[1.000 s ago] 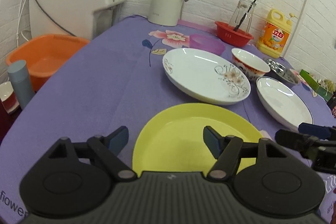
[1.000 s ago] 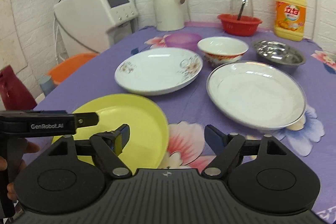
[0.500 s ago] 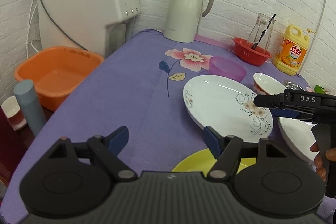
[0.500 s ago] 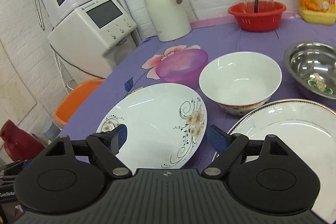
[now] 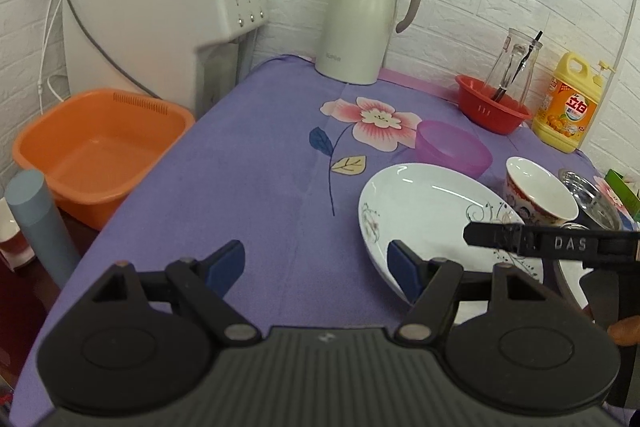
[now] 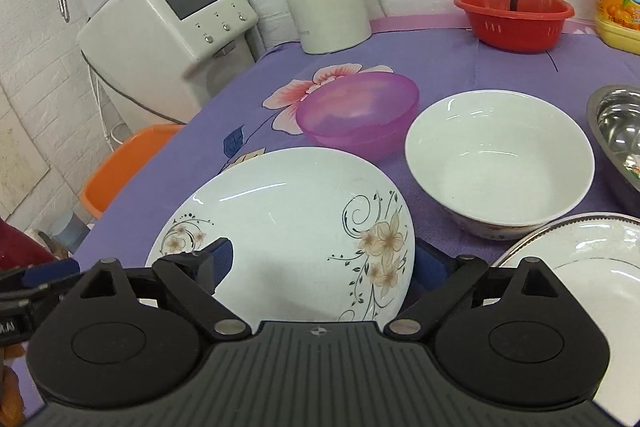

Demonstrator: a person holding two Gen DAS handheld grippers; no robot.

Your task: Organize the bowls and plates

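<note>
A white plate with a flower print [image 6: 288, 223] lies on the purple cloth right in front of my right gripper [image 6: 322, 263]. That gripper is open; its left finger is over the plate's near part and its right finger sits at the plate's right rim. Behind the plate are a purple plastic bowl [image 6: 360, 107] and a white bowl [image 6: 500, 163]. A second, rimmed white plate [image 6: 580, 267] lies at the right. My left gripper [image 5: 316, 265] is open over bare cloth, left of the flower plate [image 5: 424, 211]. The right tool's black side bar [image 5: 540, 245] crosses above that plate.
A steel bowl [image 6: 620, 131] sits at the far right. Along the wall stand a cream jug [image 5: 364, 19], a red basket with a glass jar [image 5: 492, 103] and a yellow detergent bottle [image 5: 568, 107]. An orange basin [image 5: 96, 143] and a water dispenser [image 5: 160, 7] stand off the table's left edge.
The right gripper has come forward from the yellow plate up to the flower plate. The left gripper's view has swung left, and the yellow plate has dropped out of both views.
</note>
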